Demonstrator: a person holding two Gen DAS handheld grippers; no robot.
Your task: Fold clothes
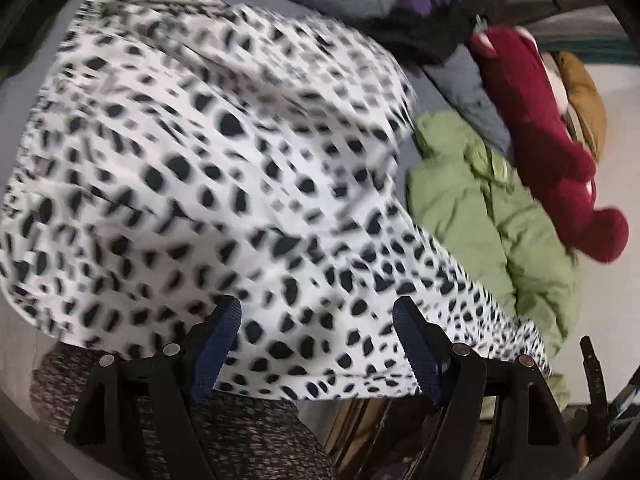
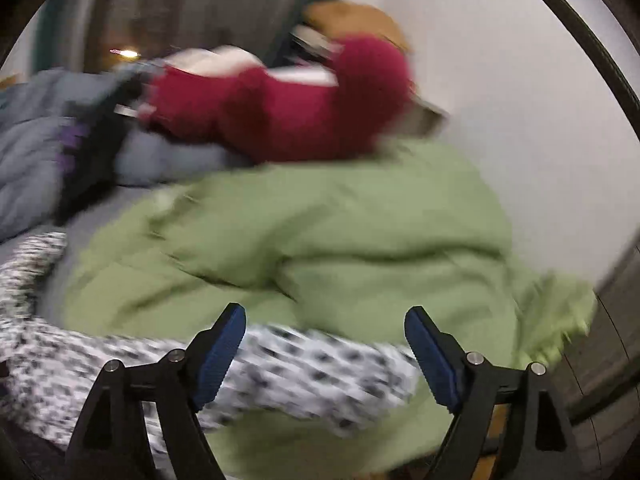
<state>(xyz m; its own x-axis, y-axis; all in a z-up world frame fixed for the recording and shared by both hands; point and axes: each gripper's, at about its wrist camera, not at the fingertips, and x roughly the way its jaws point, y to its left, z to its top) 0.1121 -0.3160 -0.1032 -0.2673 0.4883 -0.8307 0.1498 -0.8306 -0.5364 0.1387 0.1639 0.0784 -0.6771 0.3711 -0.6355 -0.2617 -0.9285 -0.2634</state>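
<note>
A white garment with black spots [image 1: 208,168] lies spread over the grey bed and fills most of the left wrist view. My left gripper [image 1: 316,308] hovers over its near edge, open, its blue pads [image 1: 218,340] wide apart and pressing on nothing. In the blurred right wrist view a strip of the same spotted garment [image 2: 312,368] runs across below my right gripper [image 2: 326,316]. That gripper is open too, its pads clear of the cloth. Just beyond it lies a crumpled green jacket [image 2: 320,240], which the left wrist view shows as well [image 1: 480,216].
A dark red fleece [image 1: 536,132] and a brown garment [image 1: 584,92] are piled past the green jacket by a white wall [image 2: 540,120]. Grey bedding [image 2: 28,148] and a black-and-purple item [image 1: 428,4] lie at the back. A speckled knit cloth [image 1: 248,432] lies under the left gripper.
</note>
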